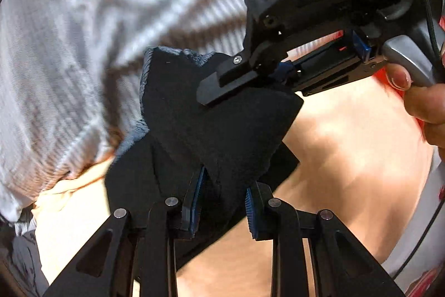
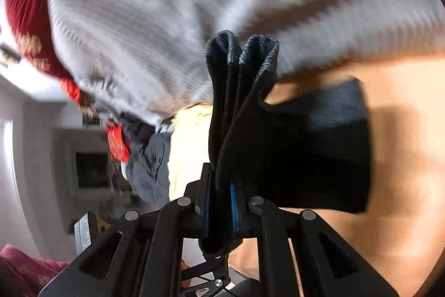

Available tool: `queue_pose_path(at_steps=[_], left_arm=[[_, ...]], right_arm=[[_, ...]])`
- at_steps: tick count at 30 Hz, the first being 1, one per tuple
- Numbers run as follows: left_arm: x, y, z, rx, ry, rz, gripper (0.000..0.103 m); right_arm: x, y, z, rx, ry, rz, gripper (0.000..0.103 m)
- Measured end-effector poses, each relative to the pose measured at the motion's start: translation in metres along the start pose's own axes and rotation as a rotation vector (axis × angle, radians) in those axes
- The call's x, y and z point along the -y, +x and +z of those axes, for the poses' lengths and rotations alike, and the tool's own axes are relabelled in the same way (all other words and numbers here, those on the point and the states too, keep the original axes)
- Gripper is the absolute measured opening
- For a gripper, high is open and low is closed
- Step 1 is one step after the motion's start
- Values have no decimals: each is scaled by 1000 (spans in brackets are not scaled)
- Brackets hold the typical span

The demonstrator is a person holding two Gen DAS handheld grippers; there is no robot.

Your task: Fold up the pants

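Observation:
The pants (image 1: pixel 217 127) are dark, near-black fabric with a grey ribbed edge, bunched and lifted above a tan surface (image 1: pixel 347 157). My left gripper (image 1: pixel 222 199) has its blue pads apart, with pants fabric lying between them. My right gripper shows in the left wrist view (image 1: pixel 244 80) above, clamped on the pants' upper edge. In the right wrist view the right gripper (image 2: pixel 219 210) is shut on a thick fold of the pants (image 2: pixel 239 102), which stands up between the fingers and drapes to the right.
A grey-and-white striped cloth (image 1: pixel 83 46) fills the background in both views (image 2: pixel 167 18). A pale yellow cloth (image 2: pixel 189 146), a dark grey garment (image 2: pixel 150 166) and red fabric (image 2: pixel 25 7) lie at the left. A hand (image 1: pixel 422 102) holds the right gripper's handle.

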State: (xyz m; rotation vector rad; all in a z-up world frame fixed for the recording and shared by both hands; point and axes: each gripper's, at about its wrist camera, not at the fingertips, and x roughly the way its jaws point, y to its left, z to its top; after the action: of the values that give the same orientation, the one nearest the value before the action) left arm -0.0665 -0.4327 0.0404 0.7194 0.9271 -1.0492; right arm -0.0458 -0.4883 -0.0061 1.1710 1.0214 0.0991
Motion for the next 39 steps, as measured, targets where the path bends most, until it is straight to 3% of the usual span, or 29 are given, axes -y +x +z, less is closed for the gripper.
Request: queue_pose_path(at_steps=[3,7,8,9,10,14,15,17,19,20,24,27,29,35,39], left_arm=[[18,31,-9,-72,35,14,28],[33,48,-16,-112,77,71,32],[36,49,-17,-113,87,76,41],[38,49,-19,-117,92,61,58],[39,46,-20,-117,89,34,64],[46,27,-23,-103,118,6,67],[42,22,-23,-103,106,4,67],[27,13,-23,-107,48,-15,67],[7,5,-19,-108,-38,-8,67],[-9,2,-17,-106,-84,13,67],[-59,5,-16,-124,-198,99,67],[-96,16,-23,-154,-297,121,67],[-115,25,-30,-188,-355,136,67],[-137,53,-50,-291,-470,135,67],[-142,66,-61,-329,-532,97,67]], right_arm=[[49,8,-8,14,89,5,12],[102,21,-17,18,192,25,12],[107,22,-17,18,200,26,12],[109,23,-18,17,201,22,12],[112,24,-19,15,199,16,13],[110,26,-16,18,207,-1,13],[108,24,-16,18,204,-14,18],[103,21,-16,18,192,-71,22],[97,17,-18,13,183,-143,38],[96,14,-19,9,178,-167,39],[89,-6,-31,14,140,-302,39],[70,-14,-37,23,80,-380,39],[52,-13,-40,28,4,-428,32],[8,5,-41,47,-154,-486,28],[-3,29,-40,6,-216,-546,28]])
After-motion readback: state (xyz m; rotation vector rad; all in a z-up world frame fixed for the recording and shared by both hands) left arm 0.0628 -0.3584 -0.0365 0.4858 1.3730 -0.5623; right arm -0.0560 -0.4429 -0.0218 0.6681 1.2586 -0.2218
